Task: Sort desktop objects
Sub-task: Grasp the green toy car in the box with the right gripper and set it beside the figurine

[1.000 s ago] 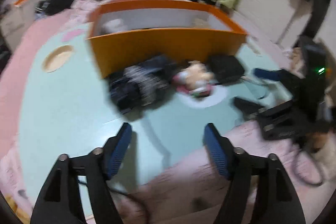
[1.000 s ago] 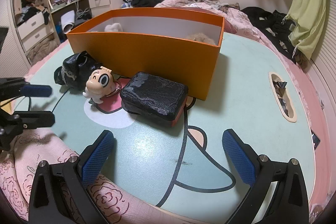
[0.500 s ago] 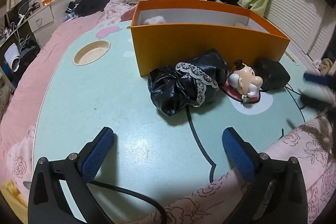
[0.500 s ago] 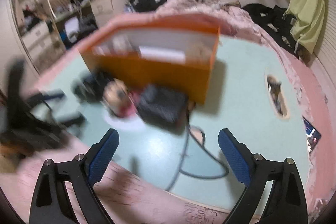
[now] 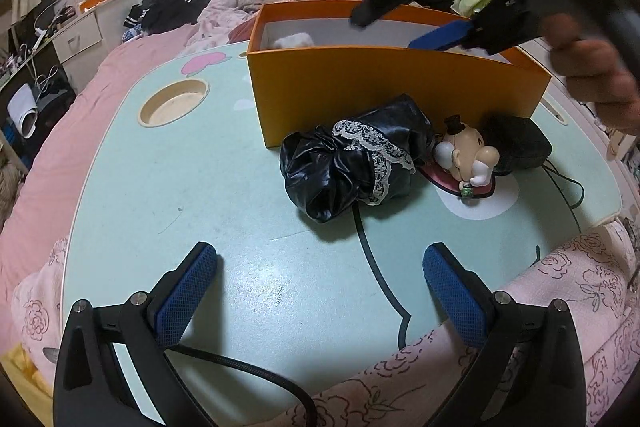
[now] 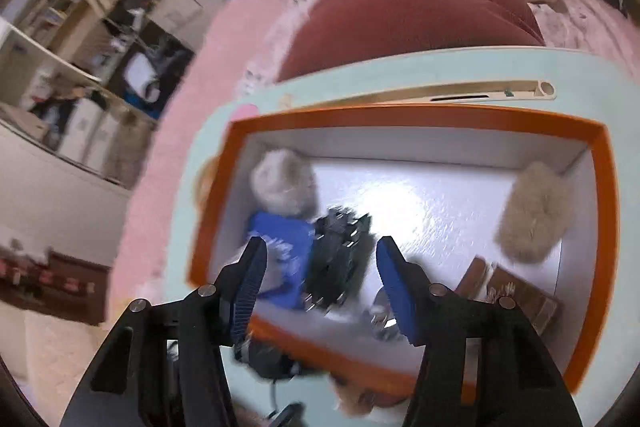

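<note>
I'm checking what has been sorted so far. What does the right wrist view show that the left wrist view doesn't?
Only the right wrist view shows the box floor: a blue item, a dark spiky item and a beige fluffy item.

Only the left wrist view shows the black bag, figurine and dark pouch on the table.

Both show the orange box.

Glossy crinkled bag [image 5: 352, 167] with lace trim; matt card box [image 5: 384, 87] (shiny white inside); smooth table [image 5: 160, 187]; fluffy plush [image 6: 532, 213].
</note>
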A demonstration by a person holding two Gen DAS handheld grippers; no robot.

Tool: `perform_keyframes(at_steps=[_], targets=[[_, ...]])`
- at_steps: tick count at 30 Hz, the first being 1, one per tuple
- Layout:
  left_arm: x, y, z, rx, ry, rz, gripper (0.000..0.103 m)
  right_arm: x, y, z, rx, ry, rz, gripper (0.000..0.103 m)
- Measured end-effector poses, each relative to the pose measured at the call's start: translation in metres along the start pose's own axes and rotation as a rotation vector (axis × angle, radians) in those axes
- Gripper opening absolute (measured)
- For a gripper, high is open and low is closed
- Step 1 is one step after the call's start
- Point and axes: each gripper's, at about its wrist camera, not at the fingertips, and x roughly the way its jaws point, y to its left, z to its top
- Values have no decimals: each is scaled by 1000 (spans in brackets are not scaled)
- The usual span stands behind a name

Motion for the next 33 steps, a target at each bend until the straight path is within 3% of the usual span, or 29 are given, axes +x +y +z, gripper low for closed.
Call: perform_keyframes(at_steps=[2,4,6,8,10,12,15,17,23,27,30,33], targets=[[0,-1,1,0,-1,0,103,10,0,1,-6,21,-39,58],[0,-2,1,-1,-2,0,103,23,-1,-2,-7,60,-68,49],[1,-2,1,-1,-1,0,103,24,1,-3,-29,49,-71,47],[0,-3,2,-2,-1,0,103,19,10,-4,-90,18,-151,46],[0,-3,2,-2,-1,0,103,23,20,-8,-179,5,-312,32],[0,-3,1,-2,-1,0,103,26,20,-11,-205,-31,-362,26],[-1,-3,1,-1,-3,-1,103,21,17,-9,-203,-31,-341,26],[-2,-2,2,-1,-3,-2,103,22,13,-8,-172,-40,-280,26],[-2,-3,2,0,-4,-1,103,-44,2,-14,-99,-238,-88,26],[-1,-3,1,-1,-4,0,103,-95,20,-41,-165,-317,-10,26],[-2,-3,1,-1,-4,0,103,-106,22,-80,-233,-281,30,26],[-2,-3,1,-1,-4,0,103,-85,13,-109,-239,-193,36,26]])
